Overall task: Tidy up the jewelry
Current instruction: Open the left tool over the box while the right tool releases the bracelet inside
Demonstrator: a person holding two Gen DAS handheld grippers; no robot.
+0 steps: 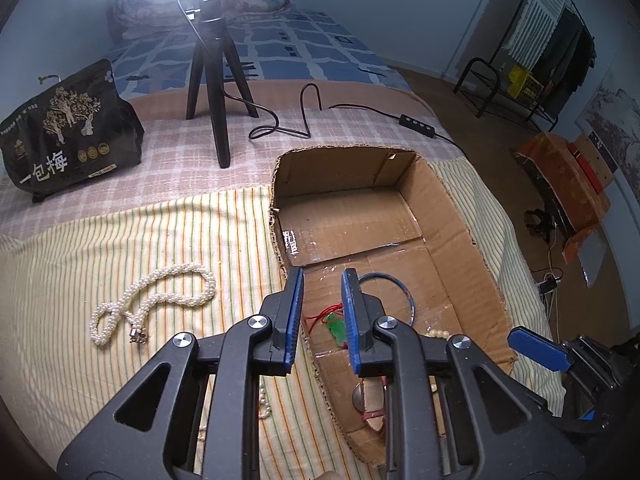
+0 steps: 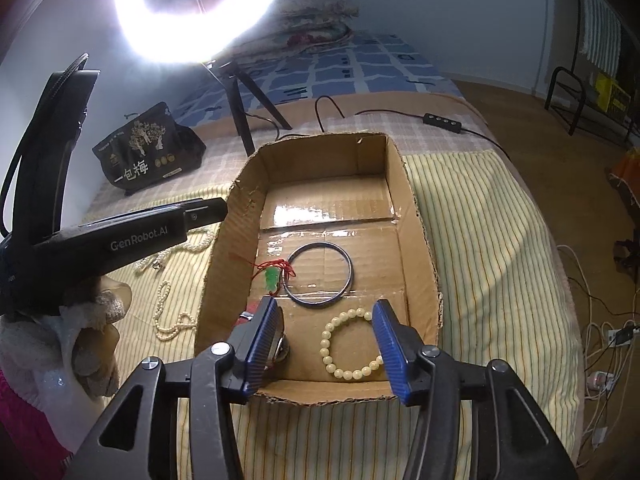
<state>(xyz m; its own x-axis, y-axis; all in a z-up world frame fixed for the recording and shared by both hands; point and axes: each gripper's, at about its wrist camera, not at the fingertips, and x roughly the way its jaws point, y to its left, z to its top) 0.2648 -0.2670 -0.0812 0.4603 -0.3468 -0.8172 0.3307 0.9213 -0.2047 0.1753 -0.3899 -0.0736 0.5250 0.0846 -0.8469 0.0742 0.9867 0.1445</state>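
Two hand-held grippers over a bed spread with a striped cloth (image 2: 480, 248). The right gripper (image 2: 326, 340) hangs above the near end of an open cardboard box (image 2: 420, 240), its jaws apart and holding nothing; a cream bead bracelet (image 2: 348, 344) lies on the box floor between and below them, free of the pads. Farther in lie a dark metal bangle (image 2: 320, 276) and, touching its left rim, a green pendant on red cord (image 2: 274, 276). The left gripper (image 1: 322, 316) hovers over the box's left wall, jaws narrowly parted and empty. A pearl necklace (image 1: 160, 300) lies outside the box on the cloth, to its left. Behind stand a black snack bag (image 1: 68, 136) and a ring-light tripod (image 1: 216, 80).
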